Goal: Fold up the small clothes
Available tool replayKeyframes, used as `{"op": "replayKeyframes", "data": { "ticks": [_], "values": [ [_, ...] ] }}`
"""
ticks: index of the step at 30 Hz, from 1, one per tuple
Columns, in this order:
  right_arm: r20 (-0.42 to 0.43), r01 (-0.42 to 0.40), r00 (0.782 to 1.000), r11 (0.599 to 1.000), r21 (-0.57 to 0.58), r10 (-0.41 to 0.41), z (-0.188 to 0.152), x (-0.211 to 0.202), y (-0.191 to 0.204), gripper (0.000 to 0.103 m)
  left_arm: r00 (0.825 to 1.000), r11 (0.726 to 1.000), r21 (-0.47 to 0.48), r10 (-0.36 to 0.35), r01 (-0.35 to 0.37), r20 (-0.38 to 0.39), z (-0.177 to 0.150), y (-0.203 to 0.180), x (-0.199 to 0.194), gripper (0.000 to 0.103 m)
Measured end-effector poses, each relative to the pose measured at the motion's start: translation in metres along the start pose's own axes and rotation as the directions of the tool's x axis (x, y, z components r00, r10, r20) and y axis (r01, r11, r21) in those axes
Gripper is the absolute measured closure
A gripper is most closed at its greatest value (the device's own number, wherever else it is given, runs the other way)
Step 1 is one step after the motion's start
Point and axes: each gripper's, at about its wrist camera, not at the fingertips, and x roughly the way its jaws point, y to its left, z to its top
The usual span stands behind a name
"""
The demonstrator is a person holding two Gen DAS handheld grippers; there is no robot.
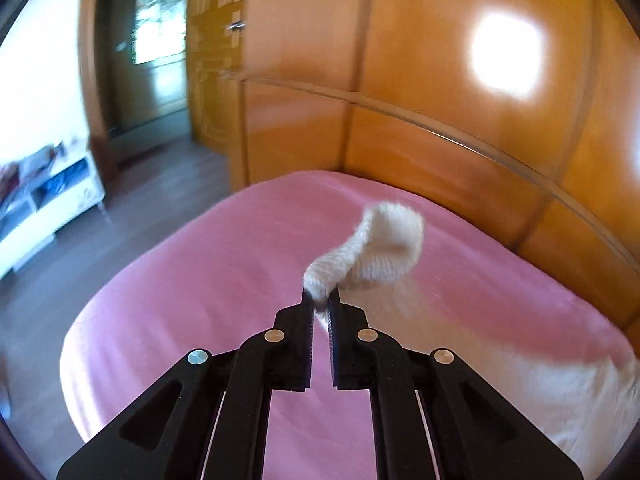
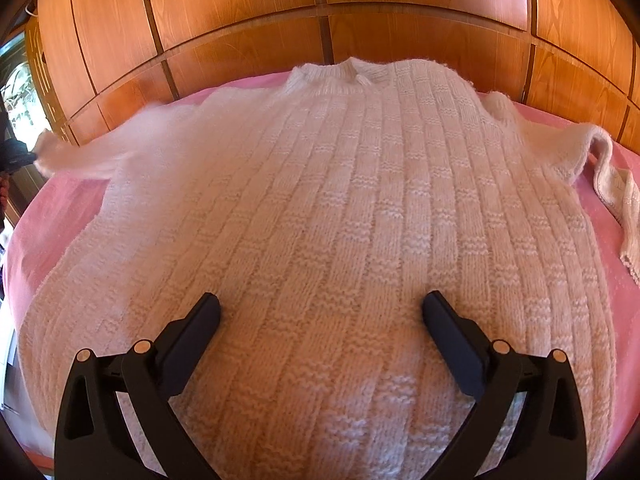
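Observation:
A cream knitted sweater [image 2: 328,216] lies flat, front up, on a pink bed [image 2: 52,216], its neck toward the wooden wardrobe. My right gripper [image 2: 320,304] is open and empty, hovering just over the sweater's lower middle. My left gripper [image 1: 321,300] is shut on the cuff of the sweater's left sleeve [image 1: 384,244] and holds it lifted above the bed; the sleeve is blurred. In the right wrist view that sleeve [image 2: 92,152] stretches out to the left. The right sleeve [image 2: 600,168] lies bent on the bed at the right.
A glossy wooden wardrobe [image 1: 440,80] stands close behind the bed. A white low shelf unit [image 1: 48,204] stands on the dark floor at the left. A doorway [image 1: 156,48] opens at the far left. The bed's edge [image 1: 92,312] curves near the left gripper.

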Motion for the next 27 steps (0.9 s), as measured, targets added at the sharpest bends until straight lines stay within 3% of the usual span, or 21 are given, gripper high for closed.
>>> {"op": "replayKeyframes", "data": {
  "ticks": [4,6,9,11,12,14,16,19,20,22,24,25,27],
  "values": [
    [-0.002,0.006,1.0,1.0,-0.005,-0.006,0.001,0.001,0.0,0.002,0.996,0.998,0.029,0.064,-0.063,-0.06,-0.007,0.008,0.025,0.098],
    [-0.002,0.008,1.0,1.0,-0.006,-0.008,0.001,0.001,0.0,0.002,0.981,0.997,0.022,0.081,-0.078,-0.177,-0.022,0.01,0.048,0.097],
    [-0.002,0.007,1.0,1.0,-0.006,-0.007,0.001,0.002,0.0,0.002,0.962,0.989,-0.025,0.134,-0.144,-0.238,-0.043,0.019,0.063,0.079],
    [-0.003,0.008,1.0,1.0,-0.006,-0.008,0.001,0.002,0.001,0.002,0.957,0.98,-0.045,0.181,-0.195,-0.225,-0.049,0.023,0.058,0.056],
    [-0.003,0.008,1.0,1.0,-0.006,-0.008,0.001,0.002,0.001,0.002,0.957,0.976,-0.061,0.192,-0.21,-0.219,-0.052,0.027,0.05,0.055],
    [-0.012,0.018,1.0,1.0,-0.012,-0.018,0.002,0.003,0.002,0.002,0.974,0.983,-0.09,0.143,-0.16,-0.178,-0.06,0.021,0.03,0.055],
    [-0.024,0.036,0.999,0.999,-0.026,-0.037,0.003,0.005,0.004,0.002,0.989,0.997,-0.042,0.059,-0.066,-0.139,-0.069,-0.006,0.004,0.055],
    [-0.041,0.042,0.998,0.999,-0.026,-0.043,0.005,0.008,0.005,0.002,0.985,0.991,0.027,-0.125,0.129,-0.118,-0.097,-0.055,-0.037,0.045],
    [-0.045,0.045,0.998,0.998,-0.032,-0.046,0.005,0.008,0.005,0.002,0.971,0.977,0.044,-0.204,0.21,-0.122,-0.11,-0.076,-0.052,0.04],
    [-0.048,0.035,0.998,0.999,-0.033,-0.037,0.005,0.003,0.003,0.002,0.927,0.931,0.079,-0.344,0.357,-0.148,-0.142,-0.119,-0.08,0.039],
    [-0.024,0.039,0.999,0.999,-0.015,-0.039,0.004,-0.01,-0.004,0.006,0.882,0.88,0.125,-0.433,0.459,-0.186,-0.17,-0.155,-0.1,0.039],
    [0.004,0.062,0.998,0.998,-0.006,-0.062,0.004,-0.02,-0.01,0.01,0.852,0.842,0.159,-0.482,0.515,-0.207,-0.19,-0.179,-0.115,0.039],
    [0.062,0.126,0.99,0.991,0.045,-0.129,0.005,-0.043,-0.034,0.015,0.807,0.78,0.218,-0.537,0.586,-0.245,-0.221,-0.211,-0.134,0.039]
  ]
}}
